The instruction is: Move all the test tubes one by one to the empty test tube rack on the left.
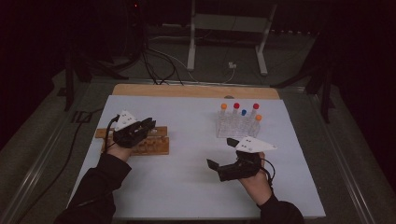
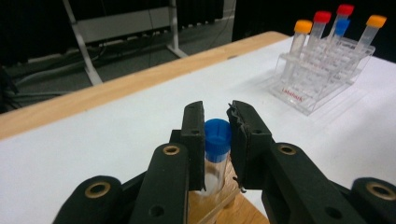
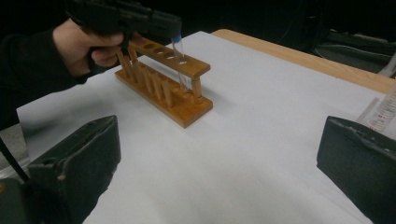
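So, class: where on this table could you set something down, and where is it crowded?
Free: the white sheet between the wooden rack and the clear rack, and the near edge. Crowded: over the wooden rack, where the left gripper holds a blue-capped tube.

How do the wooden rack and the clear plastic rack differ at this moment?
The wooden rack takes one blue-capped tube, clamped by the left gripper; the clear plastic rack holds five capped tubes. The wooden one is opaque brown, the plastic one transparent. The wooden rack sits under the left gripper, the plastic one beyond the right gripper. Both stand on the white sheet.
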